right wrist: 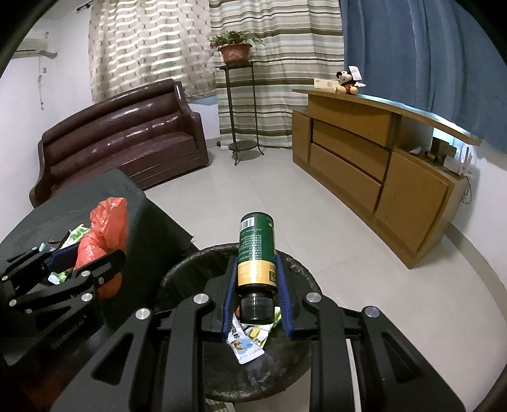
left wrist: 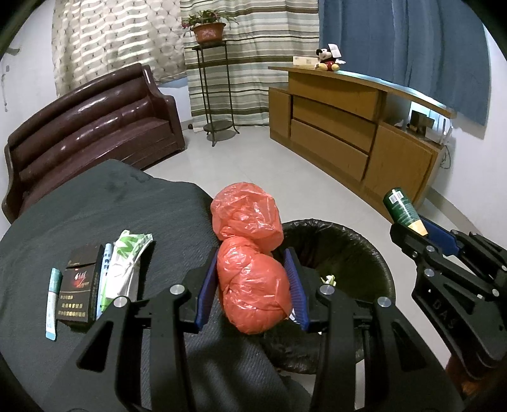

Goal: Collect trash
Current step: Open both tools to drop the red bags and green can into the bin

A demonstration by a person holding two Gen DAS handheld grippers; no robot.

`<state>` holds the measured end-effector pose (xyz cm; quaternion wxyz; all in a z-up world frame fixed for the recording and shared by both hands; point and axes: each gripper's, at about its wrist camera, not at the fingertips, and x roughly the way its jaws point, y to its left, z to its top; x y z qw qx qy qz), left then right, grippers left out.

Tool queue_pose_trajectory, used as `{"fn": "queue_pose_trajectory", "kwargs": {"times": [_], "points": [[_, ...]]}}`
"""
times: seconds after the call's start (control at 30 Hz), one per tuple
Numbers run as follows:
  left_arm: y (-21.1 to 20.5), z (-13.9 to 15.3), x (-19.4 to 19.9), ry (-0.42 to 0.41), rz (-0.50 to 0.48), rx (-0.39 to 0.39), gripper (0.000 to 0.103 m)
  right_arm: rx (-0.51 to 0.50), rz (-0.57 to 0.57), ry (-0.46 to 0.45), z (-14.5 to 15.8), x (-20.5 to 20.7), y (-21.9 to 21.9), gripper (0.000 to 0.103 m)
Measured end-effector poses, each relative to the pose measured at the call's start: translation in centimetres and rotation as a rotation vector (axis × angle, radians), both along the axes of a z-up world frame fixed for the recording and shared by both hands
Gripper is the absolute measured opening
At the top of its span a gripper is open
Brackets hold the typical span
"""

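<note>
Left wrist view shows the left hand-held gripper (left wrist: 253, 285) pinching one knotted orange plastic bag (left wrist: 250, 253) between its two blue pads; the bag bulges in two lobes, the upper one rising above the fingertips. It hangs over the edge of the bench (left wrist: 95, 206), which is covered in dark grey cloth, just beside one round trash bin (left wrist: 364, 253) lined with a black bag. Four items lie on the bench to the left of that gripper: one slim teal-and-white sachet (left wrist: 52, 304), one dark cigarette pack (left wrist: 77, 288), one narrow blue-and-white packet (left wrist: 104, 272) and one green-and-white wrapper (left wrist: 126, 263), side by side and touching or nearly so.

At the right edge of the same view, the right hand-held gripper (left wrist: 412, 226) grips one green bottle (left wrist: 401, 206). The right wrist view shows it closer: the right hand-held gripper (right wrist: 256, 279) is clamped on the green bottle (right wrist: 256, 250) at its gold label band, black cap toward the camera, base tilted up and away. The bottle is above the trash bin (right wrist: 190, 263), where a few paper scraps (right wrist: 250, 342) lie; I cannot count them exactly.

Beyond stand one brown sofa (left wrist: 95, 126), one metal stand (left wrist: 218, 95) bearing one potted plant (left wrist: 207, 28), and one wooden cabinet (left wrist: 348, 126) with one plush toy (left wrist: 328, 60) on top.
</note>
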<state>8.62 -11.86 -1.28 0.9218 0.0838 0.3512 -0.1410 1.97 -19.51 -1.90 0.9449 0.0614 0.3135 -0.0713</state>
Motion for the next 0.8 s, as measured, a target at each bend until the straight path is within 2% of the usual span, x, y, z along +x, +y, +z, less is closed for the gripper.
{"fn": "queue_pose_trajectory", "kwargs": {"times": [0.13,0.2,0.23,0.33,0.6,0.8], "points": [[-0.3,-0.2,0.3,0.000,0.000,0.009,0.041,0.004,0.000,0.002,-0.1,0.2,-0.1,0.024],[-0.3,-0.2,0.4,-0.002,0.002,0.008,0.047,0.007,-0.005,0.001,-0.3,0.1,-0.2,0.028],[-0.3,-0.2,0.4,-0.005,0.005,0.010,0.054,0.011,-0.007,0.001,-0.4,0.1,-0.3,0.033],[-0.4,-0.3,0.4,-0.009,0.010,0.011,0.061,0.014,-0.013,-0.004,-0.3,0.1,-0.6,0.035],[-0.2,-0.4,0.9,0.002,0.027,0.000,0.066,0.025,-0.035,-0.017,-0.1,-0.2,-1.2,0.038],[-0.3,-0.3,0.9,0.002,0.030,-0.002,0.067,0.026,-0.034,-0.016,-0.1,-0.1,-1.2,0.046]]}}
